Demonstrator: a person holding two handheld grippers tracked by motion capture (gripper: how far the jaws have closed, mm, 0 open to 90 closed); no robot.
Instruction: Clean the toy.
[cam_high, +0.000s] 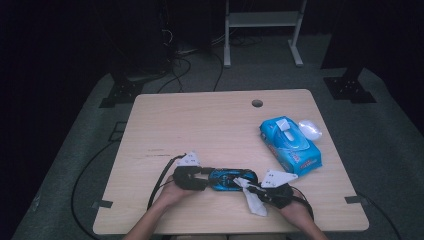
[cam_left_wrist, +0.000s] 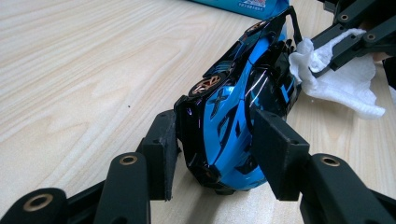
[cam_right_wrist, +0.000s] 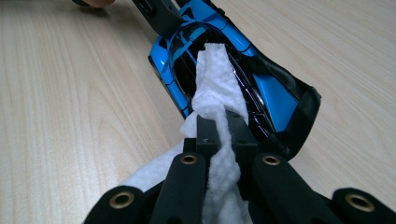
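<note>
- The toy car (cam_high: 231, 179) sits near the front edge of the table (cam_high: 200, 120), between the two hands. It is tipped on its side, so a wheel points up.
- The left gripper (cam_left_wrist: 214, 148) has the car's nose between its jaws. The jaws press on both sides of the nose, so they are pinching the car. The car is shiny and smooth. It could slip out if the grip goes loose.
- If the left gripper squeezes too hard, a small part of the car could snap, like the thin wing at the back.
- The right gripper (cam_right_wrist: 223, 122) has its jaws pressed together on a white wipe (cam_right_wrist: 215, 84). The wipe lies on the car's dark window, so this looks like cleaning.
- A hard push with the wipe could twist the car in the other jaws or knock it flat.
- The wipe is soft and floppy. It could slide out of the jaws, or catch on the wing and tear.
- The two grippers are close. They could bump each other.
- Farther back on the right lies the blue wipe pack (cam_high: 290, 143), with its lid flap up. The wipes inside could dry out.
</note>
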